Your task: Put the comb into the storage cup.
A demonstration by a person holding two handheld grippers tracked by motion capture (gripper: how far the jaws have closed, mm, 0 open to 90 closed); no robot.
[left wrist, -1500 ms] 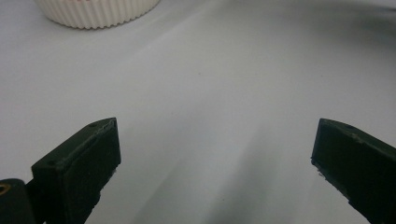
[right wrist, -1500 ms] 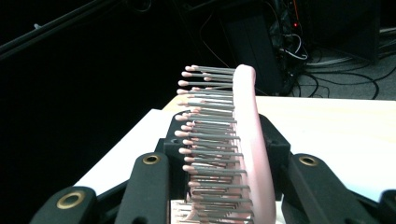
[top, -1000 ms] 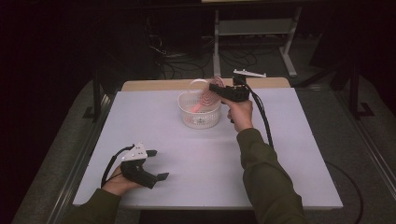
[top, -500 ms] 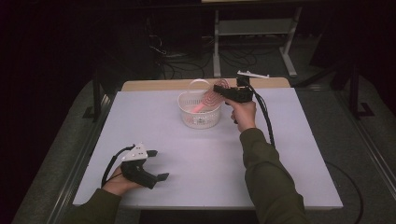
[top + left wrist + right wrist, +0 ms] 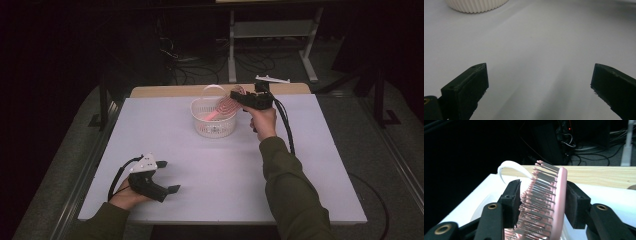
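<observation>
One pink hairbrush between opening right gripper jaws, over white basket

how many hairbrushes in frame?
1. The pink hairbrush stands tilted in the white basket at the table's far side, its head between the jaws of the right gripper. The basket's mesh wall could hide something low inside.
</observation>
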